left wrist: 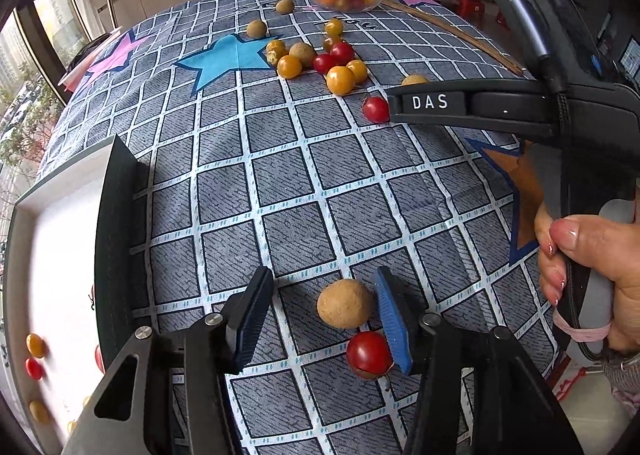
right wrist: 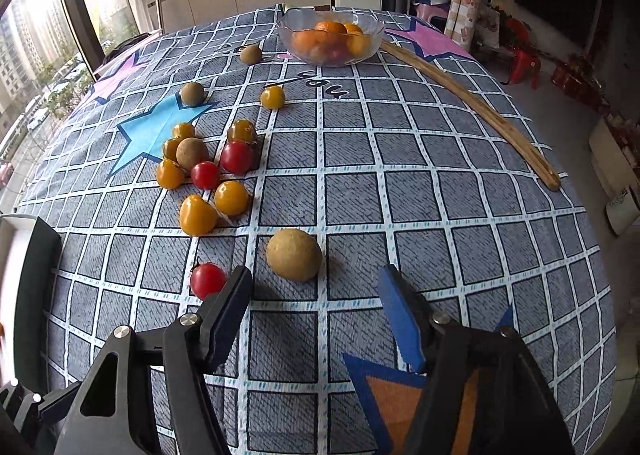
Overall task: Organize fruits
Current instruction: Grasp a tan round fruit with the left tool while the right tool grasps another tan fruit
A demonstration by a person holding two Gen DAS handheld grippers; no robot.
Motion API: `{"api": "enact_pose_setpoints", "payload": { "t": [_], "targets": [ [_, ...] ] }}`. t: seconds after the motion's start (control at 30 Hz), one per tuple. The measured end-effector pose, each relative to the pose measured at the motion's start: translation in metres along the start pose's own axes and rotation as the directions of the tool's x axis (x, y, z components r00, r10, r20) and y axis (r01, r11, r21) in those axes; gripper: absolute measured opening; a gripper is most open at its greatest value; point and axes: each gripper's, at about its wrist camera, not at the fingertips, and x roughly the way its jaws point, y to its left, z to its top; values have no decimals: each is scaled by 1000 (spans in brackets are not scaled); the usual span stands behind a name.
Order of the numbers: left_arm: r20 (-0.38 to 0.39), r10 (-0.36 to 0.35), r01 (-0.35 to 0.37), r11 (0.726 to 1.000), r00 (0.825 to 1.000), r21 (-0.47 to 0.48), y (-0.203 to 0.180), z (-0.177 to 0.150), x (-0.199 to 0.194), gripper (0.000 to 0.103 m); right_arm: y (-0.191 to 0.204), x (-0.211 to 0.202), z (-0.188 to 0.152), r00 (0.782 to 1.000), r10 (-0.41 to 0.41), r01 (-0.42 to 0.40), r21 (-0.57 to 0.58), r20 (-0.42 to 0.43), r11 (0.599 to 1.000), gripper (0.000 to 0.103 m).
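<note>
Left gripper point(left wrist: 322, 319): jaws apart, a brown longan point(left wrist: 345, 303) framed between them. Right gripper point(right wrist: 316, 321): jaws apart, nothing held. Fruits are scattered on the bench point(right wrist: 400, 195).

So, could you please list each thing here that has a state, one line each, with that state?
Left gripper: jaws open, around a brown longan, not closed on it.
Right gripper: jaws open, empty, above the cloth.
Red tomato: loose on the cloth, beside the blue jaw pad.
Glass bowl: upright, holding oranges.
White tray: holding a few small fruits.
Fruit cluster: loose on the cloth, unsorted.
</note>
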Motion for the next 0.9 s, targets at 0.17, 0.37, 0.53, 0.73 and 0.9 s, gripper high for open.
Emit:
{"api": "enact_pose_setpoints", "payload": {
  "t": [0.17,0.37,0.53,0.73,0.9],
  "targets": [
    [15,-5,5,1000,1000,-2,0,0,-2,28,4,1,6,1000,5,-4,-19,17,1000,33],
    [24,-39,40,999,999,-29,7,-4,-4,28,-4,-6,-3,997,75,-75,26,6,997,29],
    [36,-48,48,998,998,-27,9,-9,-9,28,-13,-21,-24,991,134,-132,73,-21,989,29],
    [44,-46,49,998,998,-46,17,-16,-17,28,-18,-41,-54,983,181,-177,110,-32,978,29],
    [69,-38,42,998,997,-50,23,-19,-30,28,-15,-55,-72,976,212,-206,123,-42,971,29]
  ]
}}
